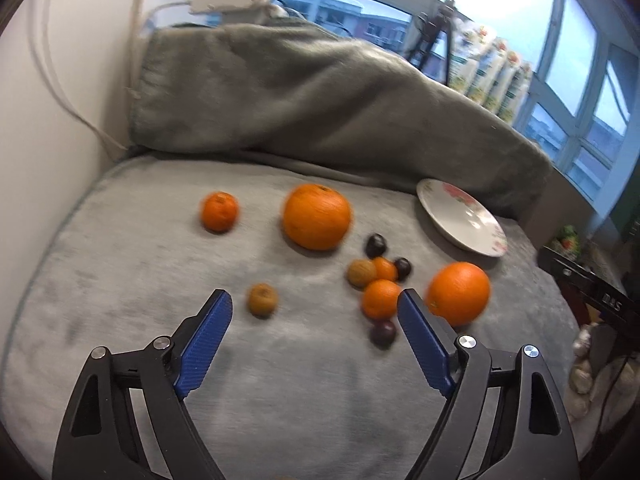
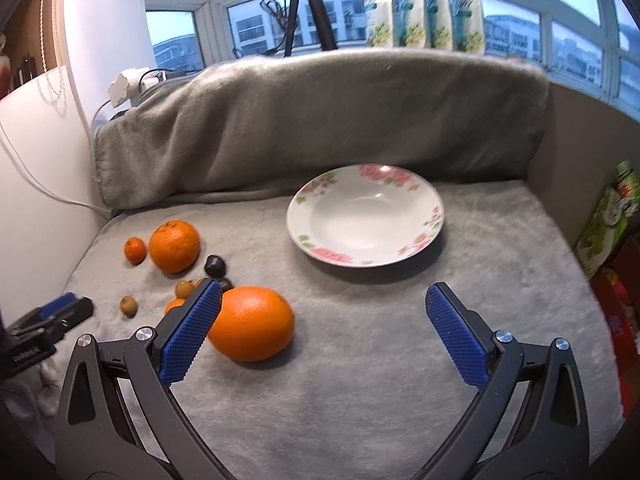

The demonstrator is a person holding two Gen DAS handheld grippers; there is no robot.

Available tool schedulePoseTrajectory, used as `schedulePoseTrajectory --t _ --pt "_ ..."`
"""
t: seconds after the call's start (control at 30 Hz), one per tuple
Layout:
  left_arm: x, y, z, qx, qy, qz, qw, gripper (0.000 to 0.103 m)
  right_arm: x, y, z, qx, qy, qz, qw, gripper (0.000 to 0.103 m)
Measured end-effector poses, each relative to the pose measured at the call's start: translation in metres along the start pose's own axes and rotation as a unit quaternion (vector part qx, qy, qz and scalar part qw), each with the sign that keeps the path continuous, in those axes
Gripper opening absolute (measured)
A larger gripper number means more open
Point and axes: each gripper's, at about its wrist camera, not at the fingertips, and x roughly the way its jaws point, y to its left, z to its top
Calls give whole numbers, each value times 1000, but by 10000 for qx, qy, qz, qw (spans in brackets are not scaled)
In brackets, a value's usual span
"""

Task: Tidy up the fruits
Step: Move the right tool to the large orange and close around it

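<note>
Fruit lies scattered on a grey plush cushion [image 1: 120, 280]. A large orange [image 1: 317, 217] and a small tangerine [image 1: 219, 211] sit at the back, a second large orange [image 1: 458, 293] at the right. Small oranges, dark plums [image 1: 376, 245] and brown round fruits [image 1: 262, 300] lie between. My left gripper [image 1: 316, 314] is open and empty above the cushion, near these small fruits. My right gripper [image 2: 320, 304] is open and empty, its left finger beside the large orange [image 2: 251, 323]. An empty flowered plate [image 2: 366, 222] lies ahead of it. The left gripper [image 2: 60, 308] shows at the left edge.
A grey blanket [image 2: 320, 120] is draped over the backrest behind the cushion. A white wall [image 1: 48, 120] with cables is on the left. Windows, a tripod [image 2: 308, 4] and packaged goods [image 2: 420, 4] stand behind. Boxes [image 2: 608, 220] sit at the right.
</note>
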Motion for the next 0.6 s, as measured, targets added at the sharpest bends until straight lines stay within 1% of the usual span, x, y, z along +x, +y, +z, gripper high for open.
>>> schedulePoseTrajectory --t 0.1,0.2,0.3,0.4,0.43,0.6 --pt "7 -11 -2 128 120 -233 9996 78 9 -2 -1 60 189 194 9996 103" --pt "15 -19 -3 234 208 -364 9988 77 17 -2 -3 56 322 300 9990 102" --pt "20 -30 -4 381 258 -502 9977 73 24 -2 -5 99 478 502 9975 101" --pt "26 -39 -5 487 338 -662 9960 70 30 -3 -5 183 593 642 9960 100" --pt "28 -41 -5 505 373 -707 9955 69 32 -4 -5 213 630 700 9953 98" --pt "37 -52 -7 588 499 -856 9933 68 42 -7 -6 361 810 973 9913 96"
